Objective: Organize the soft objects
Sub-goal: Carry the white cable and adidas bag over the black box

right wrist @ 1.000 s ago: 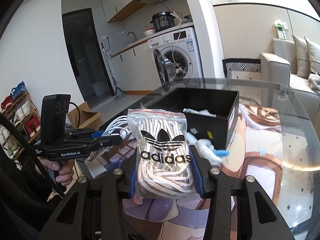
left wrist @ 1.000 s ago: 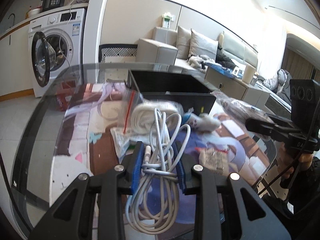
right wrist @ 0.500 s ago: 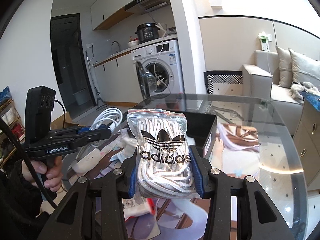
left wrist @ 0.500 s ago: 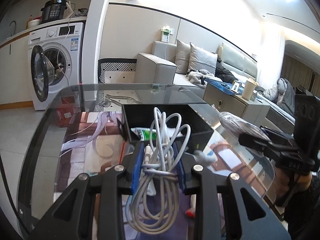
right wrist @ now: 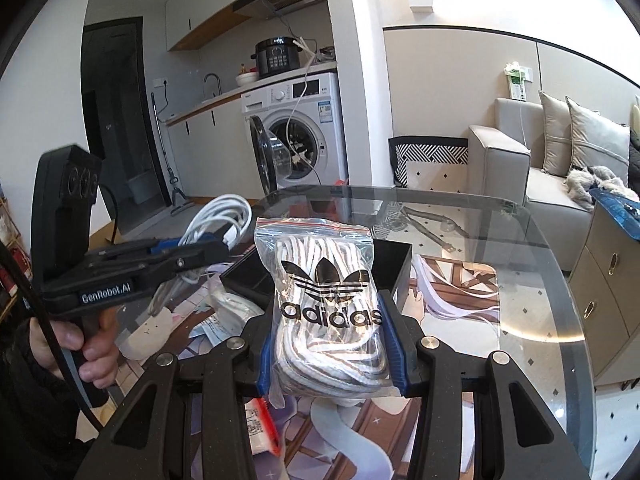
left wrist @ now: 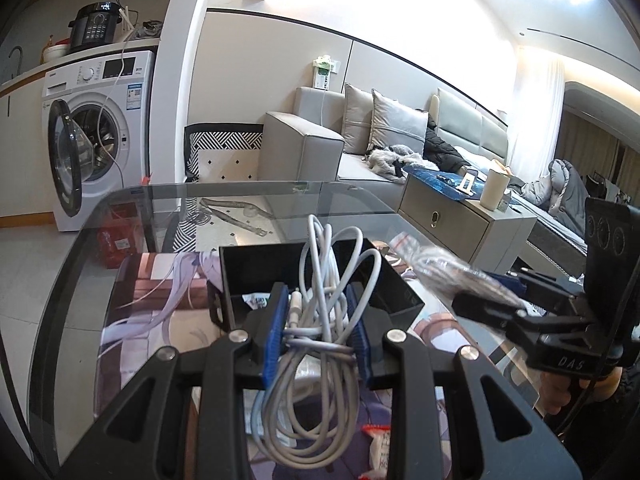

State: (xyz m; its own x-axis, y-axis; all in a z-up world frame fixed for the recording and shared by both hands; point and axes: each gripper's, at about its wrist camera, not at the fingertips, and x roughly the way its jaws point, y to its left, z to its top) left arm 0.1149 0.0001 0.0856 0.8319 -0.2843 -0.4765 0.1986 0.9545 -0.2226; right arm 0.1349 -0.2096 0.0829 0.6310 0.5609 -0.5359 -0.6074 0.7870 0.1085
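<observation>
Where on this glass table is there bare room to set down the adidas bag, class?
Free: the clear glass right of the black box, toward the sofa, and the far strip beyond the box. Crowded: left of the box, where packets lie beneath the left hand-held gripper holding the white cable.

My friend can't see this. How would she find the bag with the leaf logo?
Look above the glass table, in front of the black box. The right claw squeezes a clear zip bag of white laces; only it carries black adidas lettering.
</observation>
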